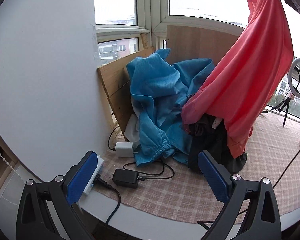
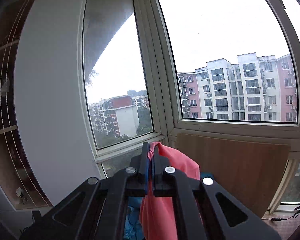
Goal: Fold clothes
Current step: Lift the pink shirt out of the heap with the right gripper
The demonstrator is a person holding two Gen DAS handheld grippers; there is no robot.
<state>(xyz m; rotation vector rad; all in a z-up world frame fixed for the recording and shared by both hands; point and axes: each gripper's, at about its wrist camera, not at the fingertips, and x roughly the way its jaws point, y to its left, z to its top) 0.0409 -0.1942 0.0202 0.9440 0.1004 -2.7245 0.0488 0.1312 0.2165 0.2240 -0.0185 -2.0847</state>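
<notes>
right gripper [image 2: 150, 156] level, clamping coral garment [image 2: 160, 206]

- checked tablecloth [image 1: 170, 192] covers the surface
- on it: black charger [image 1: 126, 178], white adapter [image 1: 124, 149] behind it, blue garment [image 1: 160, 100] and dark clothes [image 1: 210, 146] to the charger's right

The coral-pink garment [image 1: 248, 84] is plain, no print at all. The blue garment [image 1: 160, 104] has a fine ribbed stripe running through it, and there's a black garment [image 1: 210, 146] in the pile too. The cloth [image 1: 180, 190] over the counter is a faded pink-and-cream plaid. Near the counter's left edge, one charger [image 1: 124, 149] is white and the other charger [image 1: 126, 178] is black. Both tools are black with blue pads [image 1: 82, 178]. The boards [image 1: 200, 44] along the back are light wood.
</notes>
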